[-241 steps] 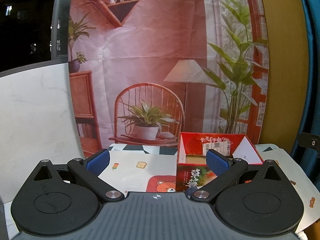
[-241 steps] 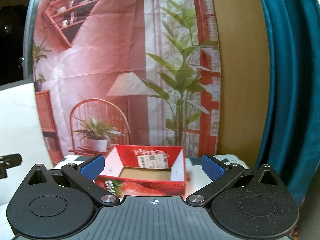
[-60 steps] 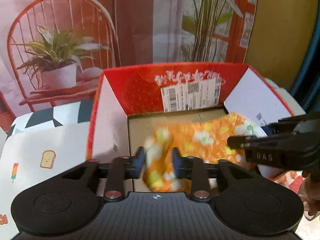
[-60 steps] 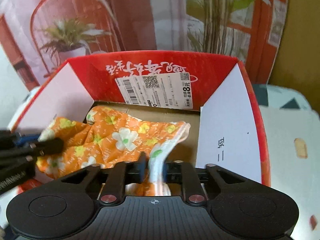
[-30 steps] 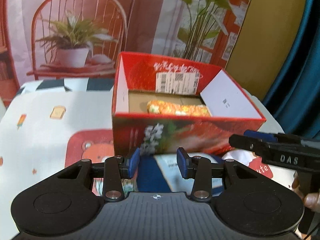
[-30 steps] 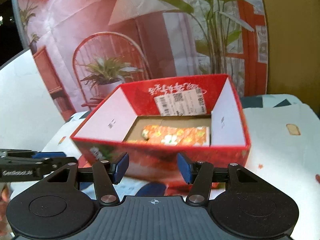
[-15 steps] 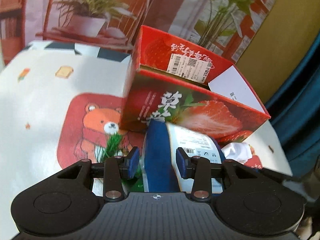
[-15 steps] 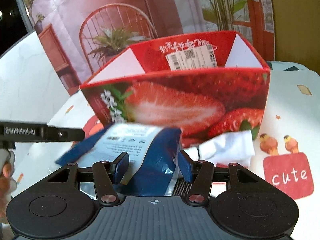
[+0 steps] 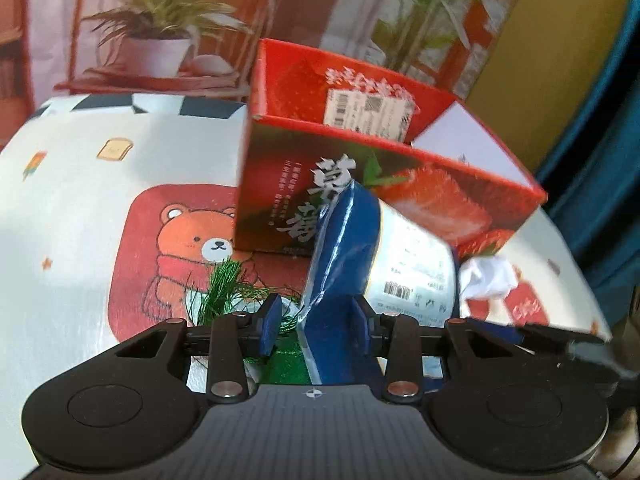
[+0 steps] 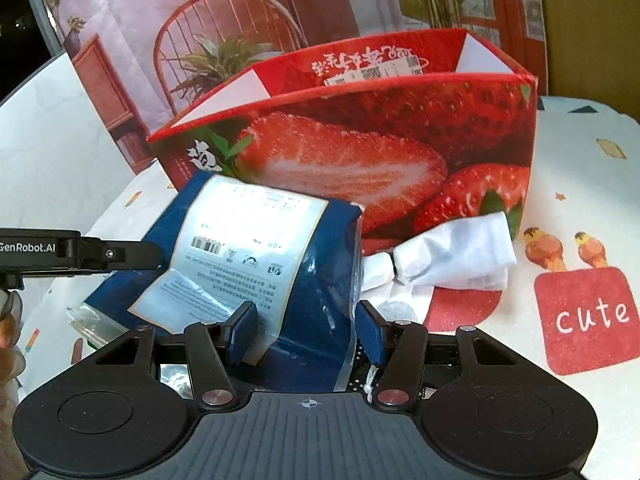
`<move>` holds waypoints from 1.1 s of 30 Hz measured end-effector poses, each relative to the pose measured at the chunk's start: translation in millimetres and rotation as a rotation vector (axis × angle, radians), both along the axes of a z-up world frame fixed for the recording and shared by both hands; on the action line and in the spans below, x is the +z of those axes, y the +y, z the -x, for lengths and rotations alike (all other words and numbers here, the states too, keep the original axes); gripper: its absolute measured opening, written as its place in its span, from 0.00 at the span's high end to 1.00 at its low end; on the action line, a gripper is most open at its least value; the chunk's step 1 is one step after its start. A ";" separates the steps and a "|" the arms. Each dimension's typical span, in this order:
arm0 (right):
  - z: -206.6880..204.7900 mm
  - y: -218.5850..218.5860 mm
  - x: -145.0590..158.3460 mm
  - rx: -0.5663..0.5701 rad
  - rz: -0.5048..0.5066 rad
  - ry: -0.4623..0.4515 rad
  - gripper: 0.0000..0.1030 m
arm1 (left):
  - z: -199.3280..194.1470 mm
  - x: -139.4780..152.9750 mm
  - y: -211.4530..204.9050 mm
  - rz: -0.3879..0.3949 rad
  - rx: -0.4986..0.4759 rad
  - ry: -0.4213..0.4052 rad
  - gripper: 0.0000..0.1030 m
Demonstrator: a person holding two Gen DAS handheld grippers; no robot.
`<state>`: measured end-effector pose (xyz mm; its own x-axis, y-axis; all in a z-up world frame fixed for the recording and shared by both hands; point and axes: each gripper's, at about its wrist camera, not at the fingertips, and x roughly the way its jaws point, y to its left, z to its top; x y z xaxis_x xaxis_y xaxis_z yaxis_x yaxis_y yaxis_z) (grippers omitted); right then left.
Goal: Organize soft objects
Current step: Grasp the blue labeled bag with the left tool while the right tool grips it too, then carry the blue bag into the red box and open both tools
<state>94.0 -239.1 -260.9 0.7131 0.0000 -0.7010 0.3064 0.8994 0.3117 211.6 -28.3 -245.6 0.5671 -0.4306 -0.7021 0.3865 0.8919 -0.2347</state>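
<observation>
Blue soft packet (image 10: 276, 280) with a white label lies tilted against the near wall of the strawberry box (image 10: 400, 136), sitting between both tools' fingers. Right gripper (image 10: 306, 330) straddles its near edge, pads apart; left gripper (image 9: 314, 322) likewise spread, though contact looks unclear. White cloth (image 10: 452, 256) rests just right of it, green tassel (image 9: 224, 284) left.

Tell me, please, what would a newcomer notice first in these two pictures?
First, the red strawberry box standing open on the cartoon tablecloth. In front of it, a blue plastic packet with a white label sits between the fingers of both grippers. A crumpled white cloth lies to its right, against the box.
</observation>
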 end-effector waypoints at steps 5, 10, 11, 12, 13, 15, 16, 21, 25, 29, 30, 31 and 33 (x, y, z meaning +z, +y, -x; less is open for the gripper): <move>1.8 -12.4 -10.6 -0.033 -0.070 0.009 0.50 | -3.1 -2.2 -7.0 -0.077 -0.056 -0.018 0.68; -1.7 -13.2 -9.2 -0.027 -0.066 0.002 0.52 | -4.4 -1.7 -14.5 -0.150 -0.108 -0.028 0.69; -4.0 -13.2 -8.0 -0.025 -0.067 -0.004 0.52 | -5.7 -2.3 -16.0 -0.163 -0.115 -0.024 0.69; -5.5 -13.7 -7.8 -0.025 -0.069 -0.009 0.52 | -7.9 -3.6 -16.9 -0.173 -0.120 -0.014 0.69; -7.5 -14.5 -7.8 -0.026 -0.074 -0.010 0.52 | -9.6 -4.2 -17.2 -0.177 -0.124 -0.004 0.69; -11.1 -15.6 -8.1 -0.027 -0.078 -0.008 0.52 | -11.8 -4.0 -18.2 -0.184 -0.133 0.006 0.69; -13.1 -15.5 -7.3 -0.026 -0.074 -0.005 0.53 | -12.5 -3.0 -19.0 -0.189 -0.138 0.009 0.69; -15.9 -15.7 11.3 0.014 -0.053 -0.003 0.74 | -8.0 17.8 -20.4 -0.176 -0.180 -0.009 0.79; -10.8 -16.6 44.7 0.052 -0.013 -0.055 0.77 | 0.1 46.1 -14.9 -0.133 -0.195 -0.053 0.79; -8.0 -20.1 76.6 0.083 0.025 -0.110 0.78 | 6.4 72.8 -12.5 -0.103 -0.205 -0.101 0.79; -8.1 -21.8 84.1 0.088 0.033 -0.124 0.78 | 6.6 80.7 -12.4 -0.096 -0.207 -0.117 0.79; -10.5 -24.6 93.3 0.090 0.041 -0.141 0.78 | 5.7 87.0 -12.8 -0.092 -0.204 -0.131 0.79; -16.4 -32.2 109.4 0.099 0.055 -0.170 0.78 | -0.7 100.7 -15.2 -0.082 -0.193 -0.166 0.79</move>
<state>110.4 -271.3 -151.5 0.8197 0.0410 -0.5713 0.1625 0.9398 0.3005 212.3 -43.5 -144.9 0.5905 -0.4872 -0.6434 0.5782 0.8116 -0.0839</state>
